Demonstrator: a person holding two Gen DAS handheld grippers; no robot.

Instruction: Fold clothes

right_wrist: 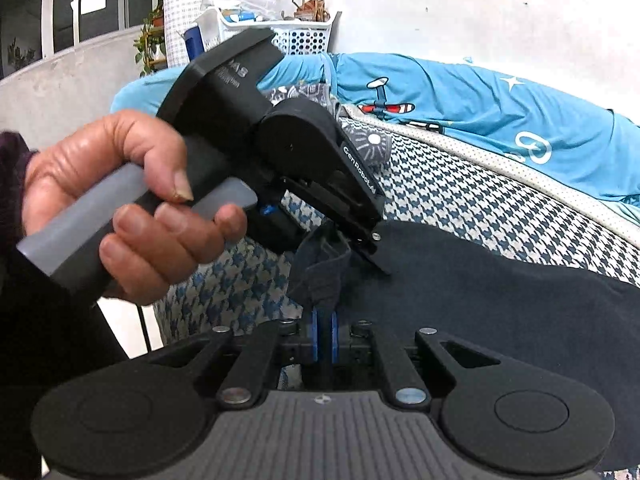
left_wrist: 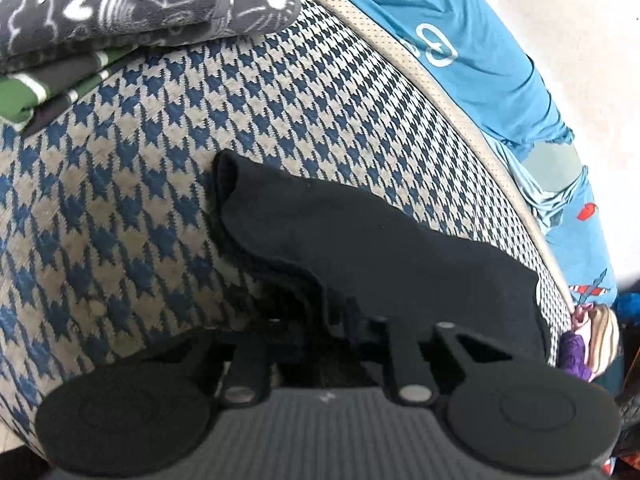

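A black garment (left_wrist: 360,240) lies on a blue-and-beige houndstooth cushion (left_wrist: 140,160). In the left wrist view its near edge drapes over my left gripper (left_wrist: 320,320) and hides the fingertips. In the right wrist view a hand (right_wrist: 120,200) holds the left gripper (right_wrist: 368,248), tilted down, its jaws pinched on a raised edge of the black garment (right_wrist: 500,300). My right gripper (right_wrist: 324,332) shows its blue pads (right_wrist: 334,336) close together, shut on a bunched fold of the same cloth just below the left one.
A folded grey doodle-print garment (left_wrist: 120,0) rests on a green striped one (left_wrist: 40,92) at the cushion's far left. A bright blue cartoon-print sheet (left_wrist: 480,60) runs behind the cushion's beige trim. A white laundry basket (right_wrist: 296,32) stands by the wall.
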